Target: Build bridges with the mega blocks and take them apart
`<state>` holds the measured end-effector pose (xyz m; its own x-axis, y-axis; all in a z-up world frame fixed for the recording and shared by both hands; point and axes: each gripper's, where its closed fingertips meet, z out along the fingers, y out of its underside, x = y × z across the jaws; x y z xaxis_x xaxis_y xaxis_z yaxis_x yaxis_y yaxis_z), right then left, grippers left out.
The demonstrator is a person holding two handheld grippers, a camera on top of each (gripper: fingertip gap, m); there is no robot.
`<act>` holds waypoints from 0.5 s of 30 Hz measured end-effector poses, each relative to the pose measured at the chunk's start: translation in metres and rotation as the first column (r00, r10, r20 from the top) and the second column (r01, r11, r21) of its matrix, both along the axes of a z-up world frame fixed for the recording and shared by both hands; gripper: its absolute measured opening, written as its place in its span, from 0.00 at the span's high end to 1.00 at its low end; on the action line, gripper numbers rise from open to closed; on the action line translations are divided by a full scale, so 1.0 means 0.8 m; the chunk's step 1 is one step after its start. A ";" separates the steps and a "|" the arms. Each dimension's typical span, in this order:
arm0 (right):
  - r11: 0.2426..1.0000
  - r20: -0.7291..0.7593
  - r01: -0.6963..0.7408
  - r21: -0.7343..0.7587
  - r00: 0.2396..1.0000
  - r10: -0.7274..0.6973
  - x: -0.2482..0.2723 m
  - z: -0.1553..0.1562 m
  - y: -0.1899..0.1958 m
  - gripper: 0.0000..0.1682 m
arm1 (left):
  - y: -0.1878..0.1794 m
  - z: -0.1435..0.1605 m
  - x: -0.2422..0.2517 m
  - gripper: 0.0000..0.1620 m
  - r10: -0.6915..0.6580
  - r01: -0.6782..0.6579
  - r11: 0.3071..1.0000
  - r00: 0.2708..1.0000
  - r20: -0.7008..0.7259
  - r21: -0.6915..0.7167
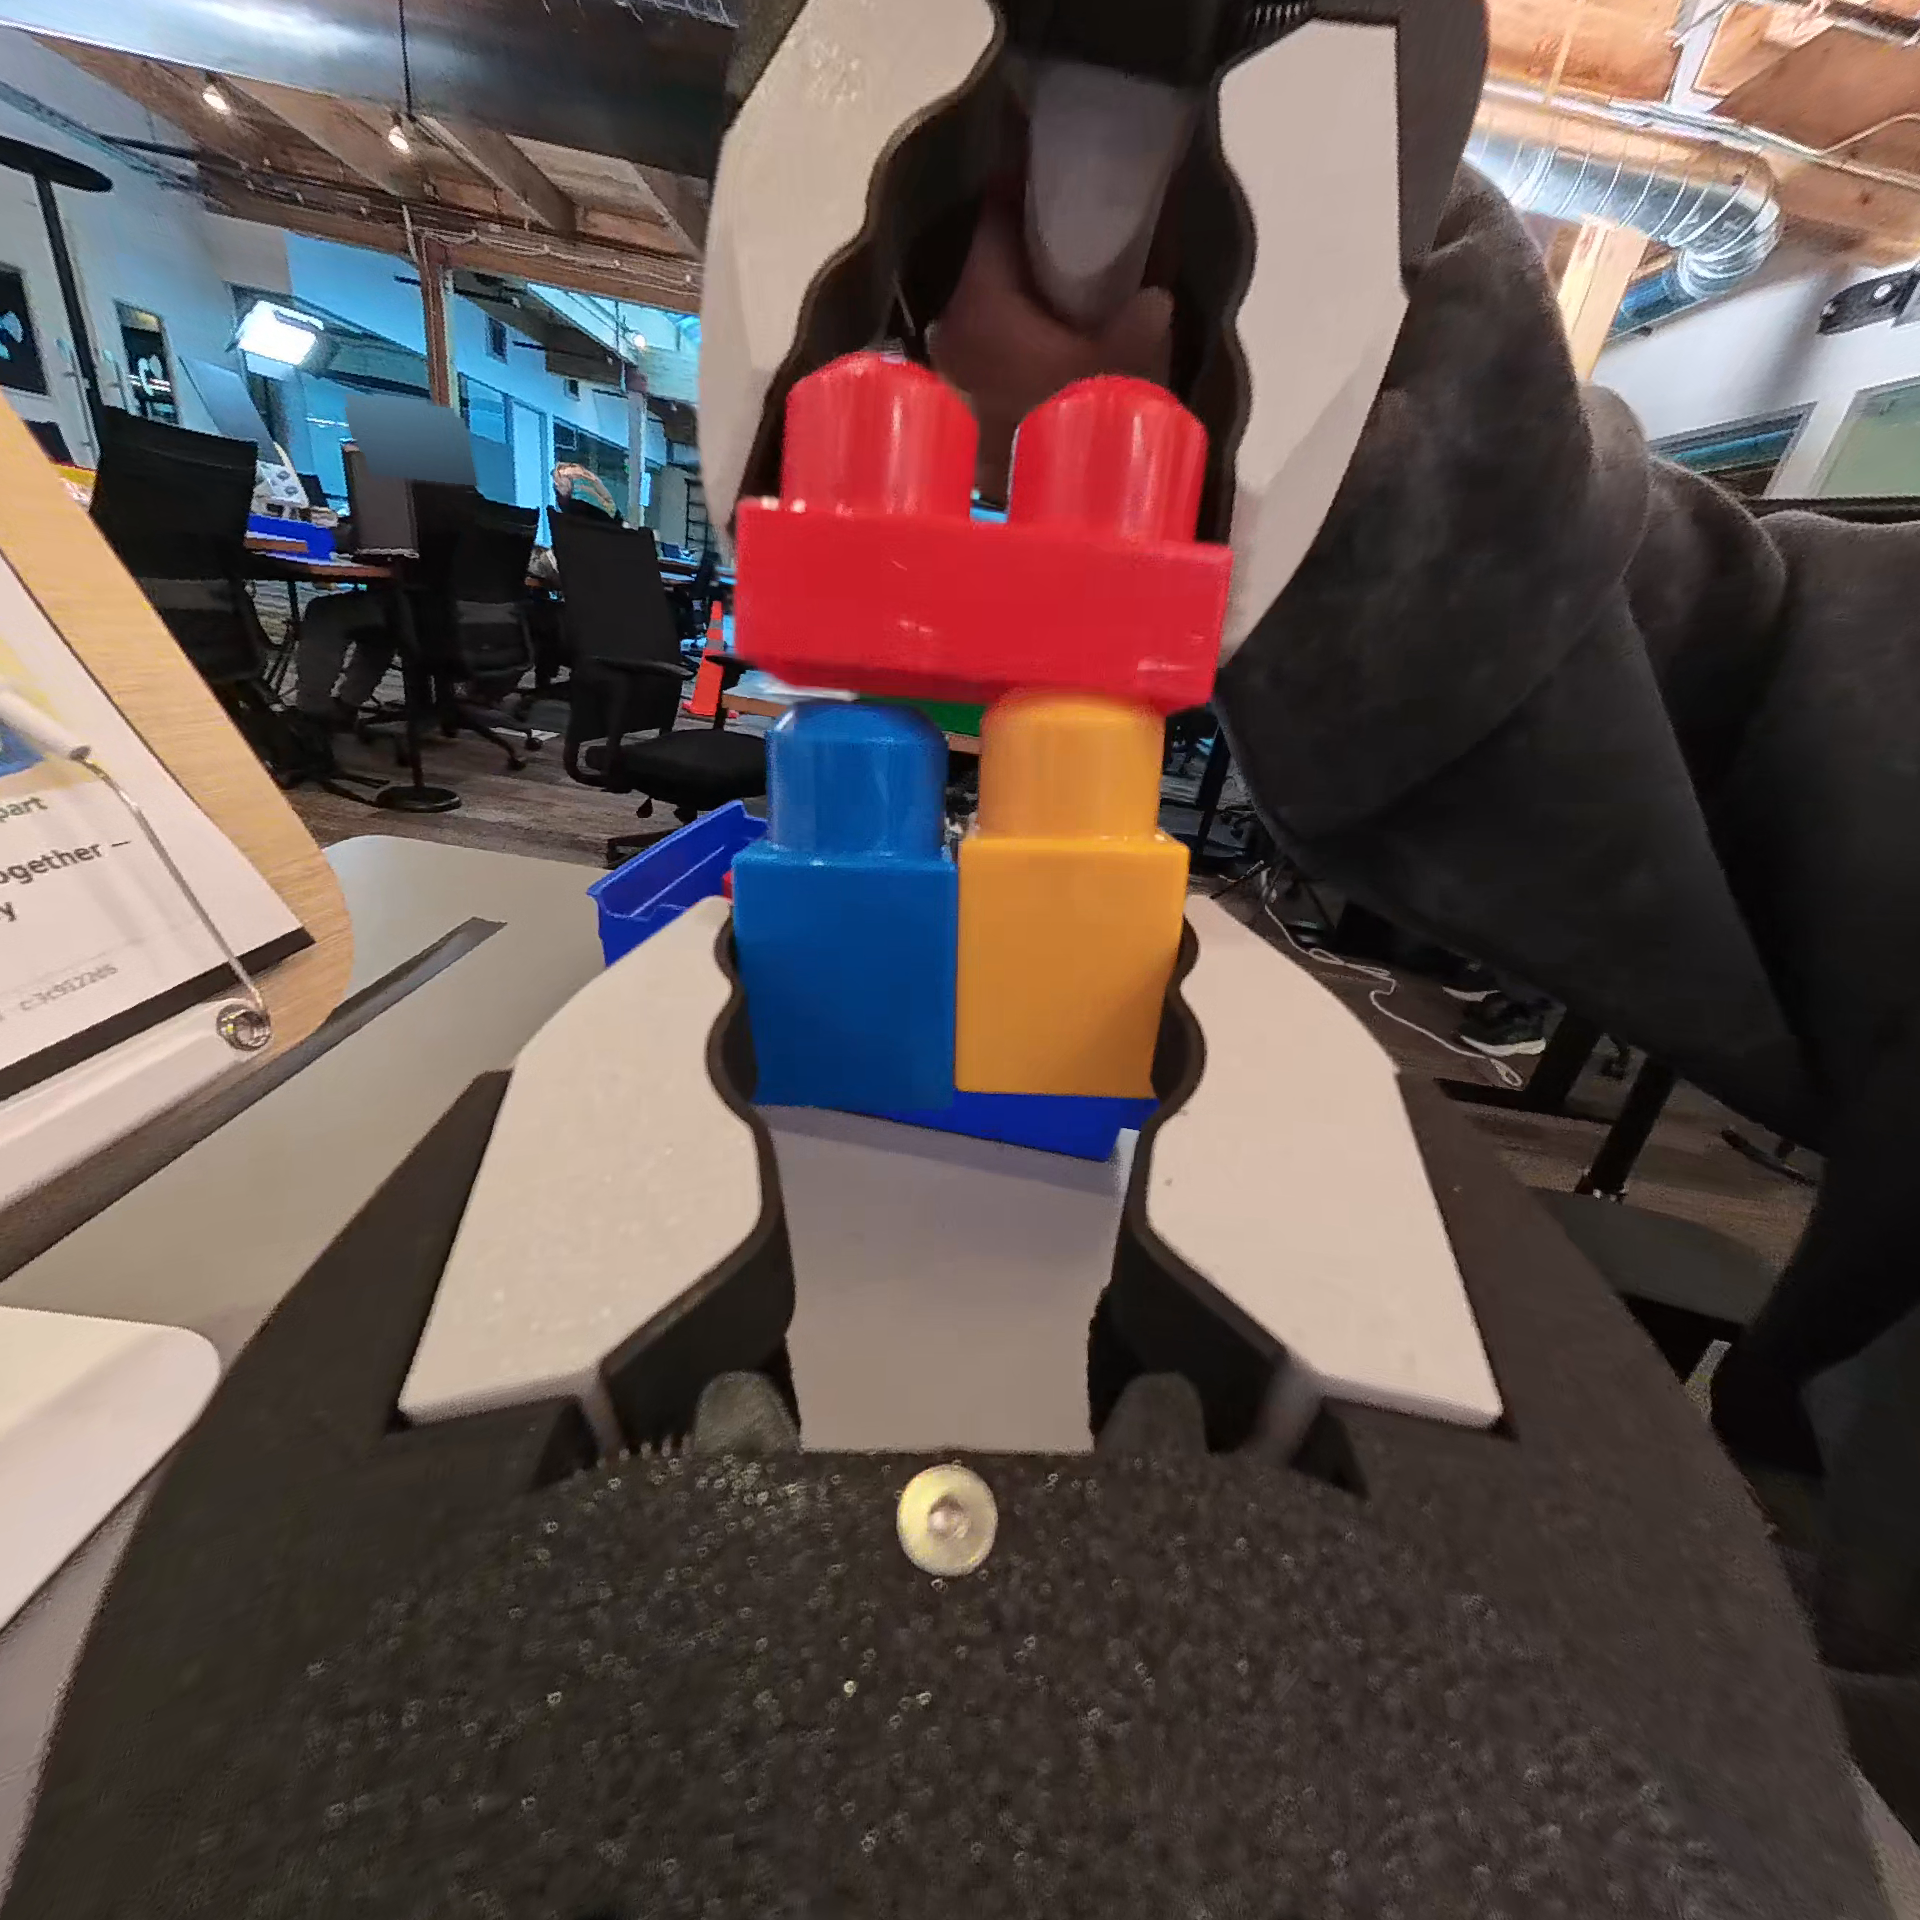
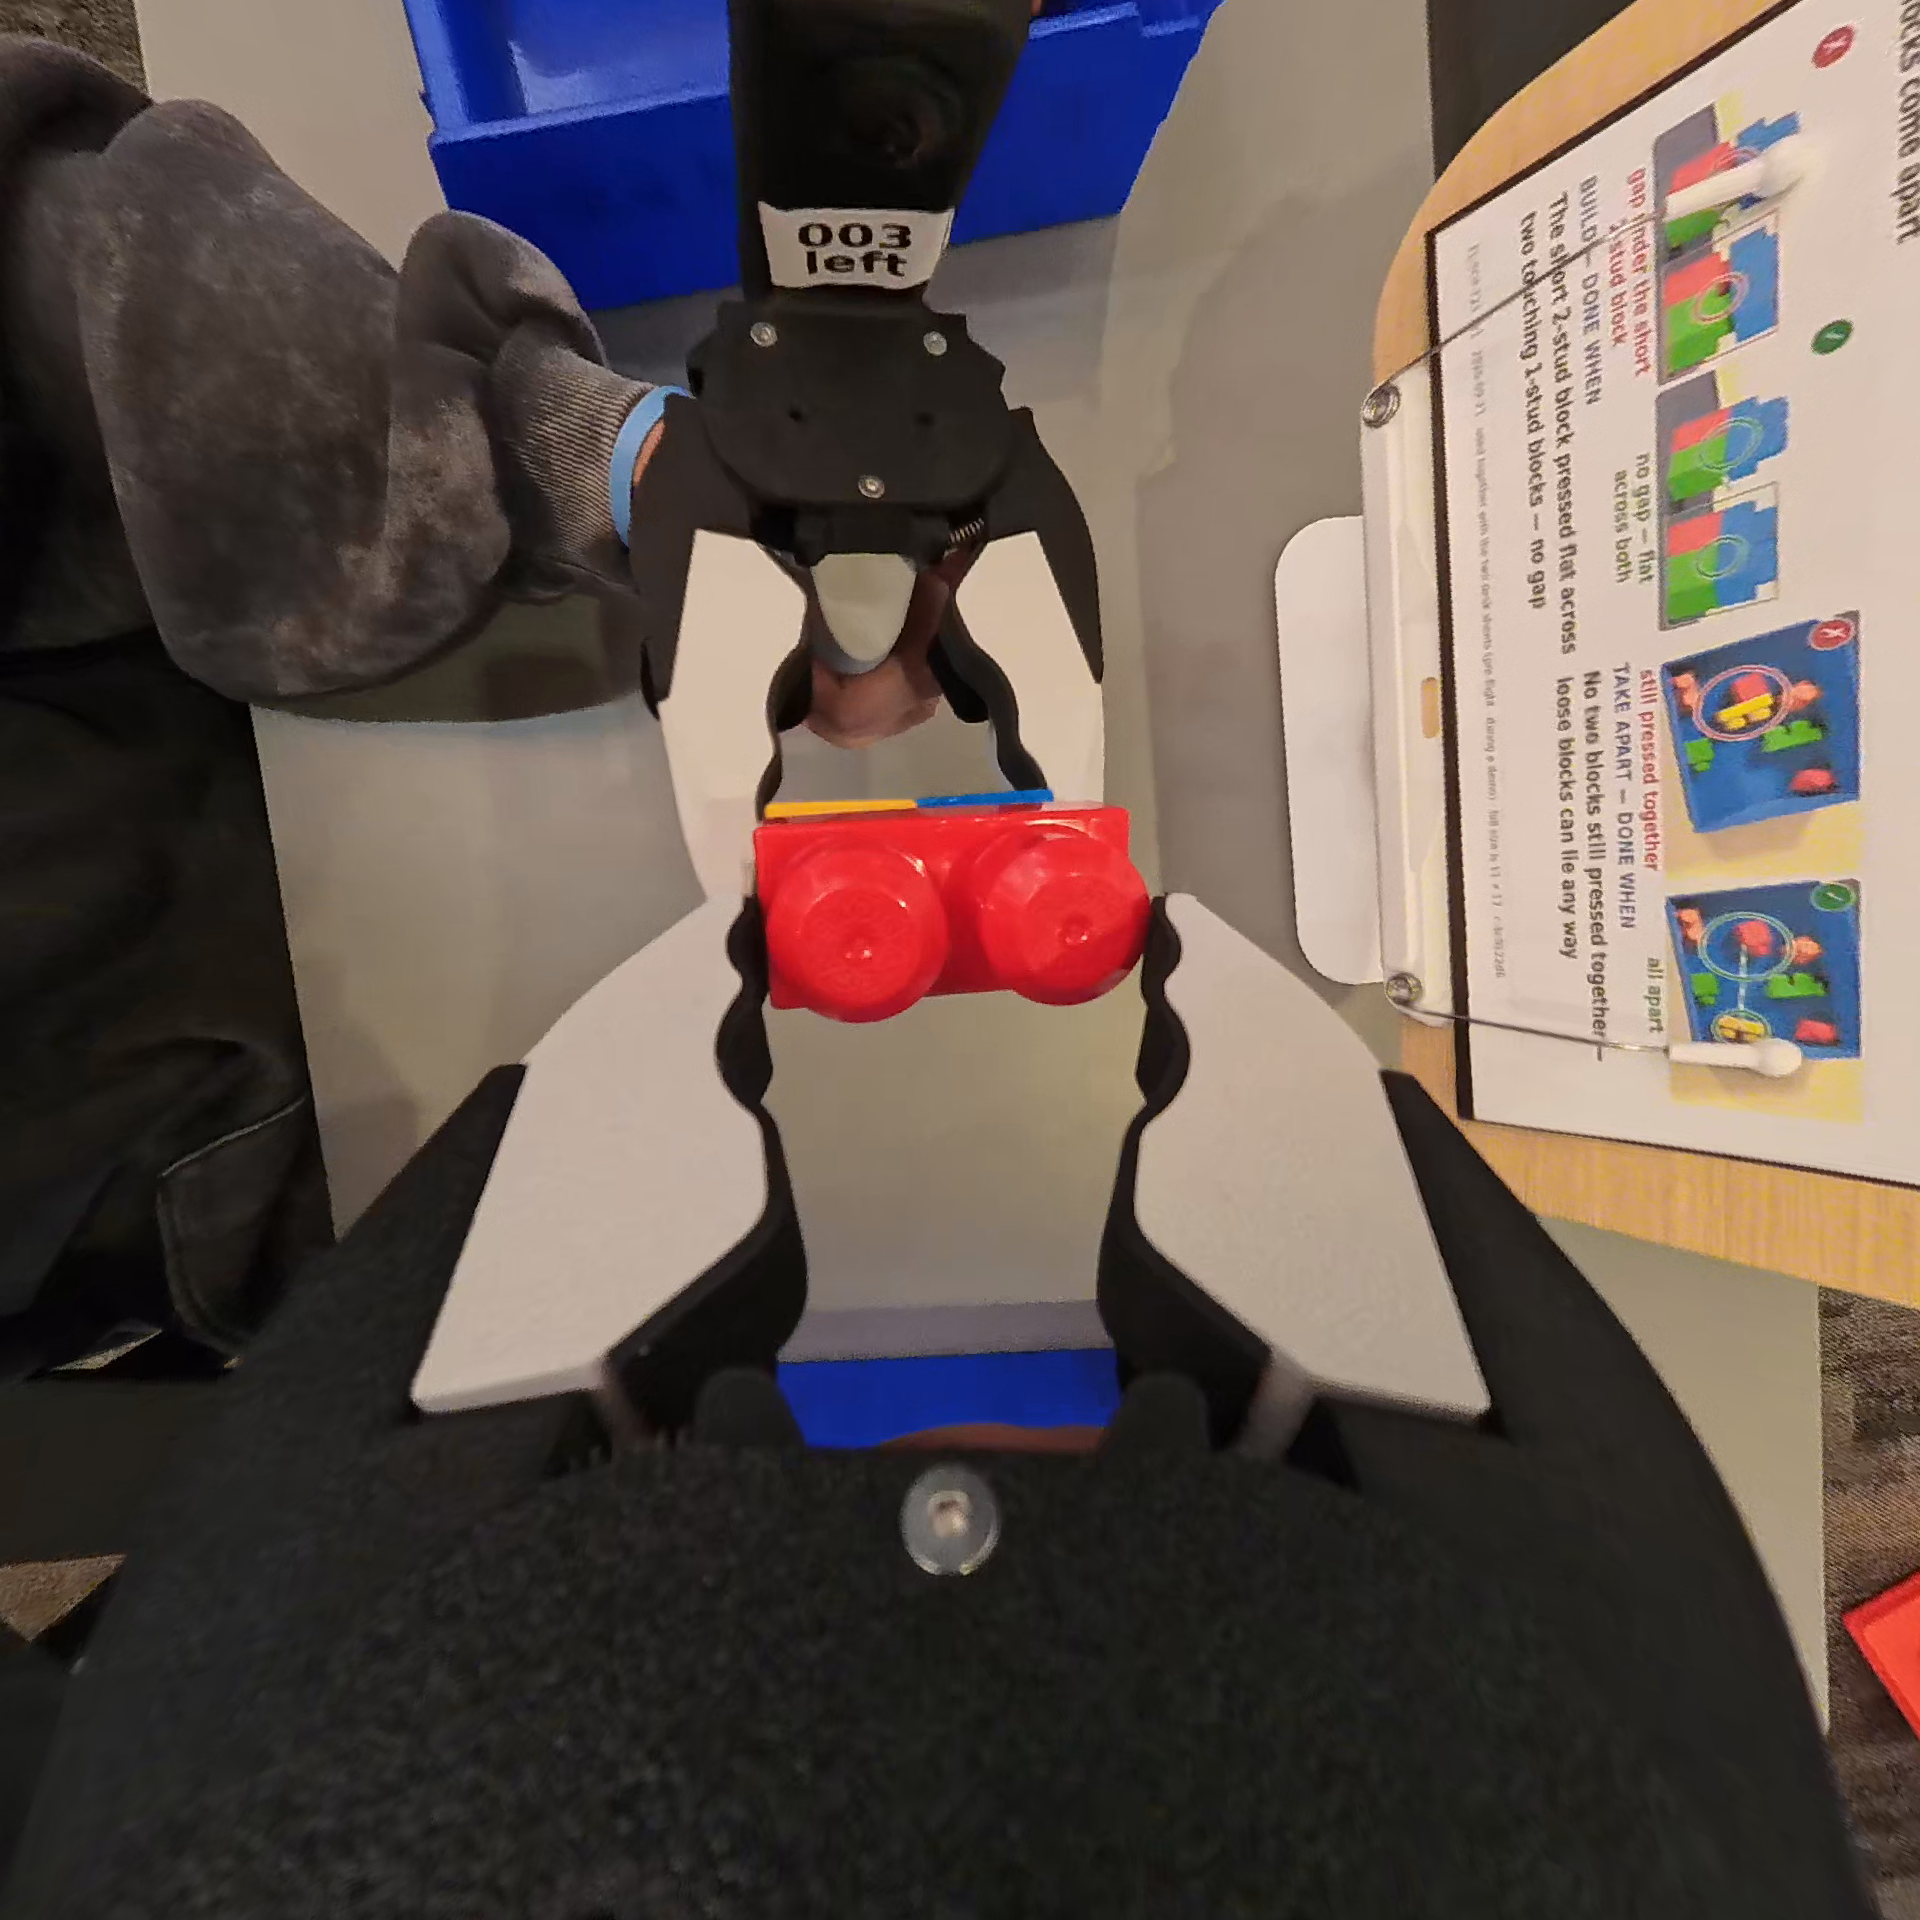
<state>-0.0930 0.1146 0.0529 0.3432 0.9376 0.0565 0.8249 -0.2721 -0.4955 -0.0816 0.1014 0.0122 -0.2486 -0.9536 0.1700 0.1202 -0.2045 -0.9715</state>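
Note:
My left gripper (image 1: 956, 966) is shut on a blue one-stud block (image 1: 847, 966) and an orange one-stud block (image 1: 1070, 956), held side by side with studs up. A red two-stud block (image 1: 982, 603) lies across their studs, slightly tilted; most of both studs shows below it. My right gripper (image 1: 982, 540) comes from above and is shut on the red block's ends. In the right wrist view my right gripper (image 2: 951, 920) clamps the red block (image 2: 945, 914) seen from the stud side. The left gripper (image 2: 904, 795) faces it, with slivers of orange (image 2: 836, 806) and blue (image 2: 982, 800) behind.
A blue bin (image 2: 623, 135) stands on the grey table (image 2: 468, 935) beyond the grippers; it also shows in the left wrist view (image 1: 665, 883). An instruction sheet on a wooden board (image 2: 1662, 623) lies to one side. A dark sleeve (image 2: 208, 416) holds the left gripper. There is about 5 cm between the tips of the two grippers.

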 end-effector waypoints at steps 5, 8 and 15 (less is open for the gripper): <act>1.000 0.013 -0.011 -0.023 1.000 0.012 -0.007 -0.009 0.000 0.59 | 0.002 0.004 -0.004 0.54 0.013 -0.013 1.000 1.000 -0.003 0.021; 0.999 -0.002 -0.007 -0.037 1.000 0.007 -0.010 -0.012 0.001 0.59 | 0.002 0.002 -0.005 0.54 0.017 -0.017 1.000 1.000 -0.004 0.022; 0.999 -0.040 0.006 -0.051 0.999 -0.008 -0.012 -0.020 0.005 0.59 | 0.006 -0.001 -0.008 0.54 0.006 -0.006 1.000 1.000 -0.002 -0.021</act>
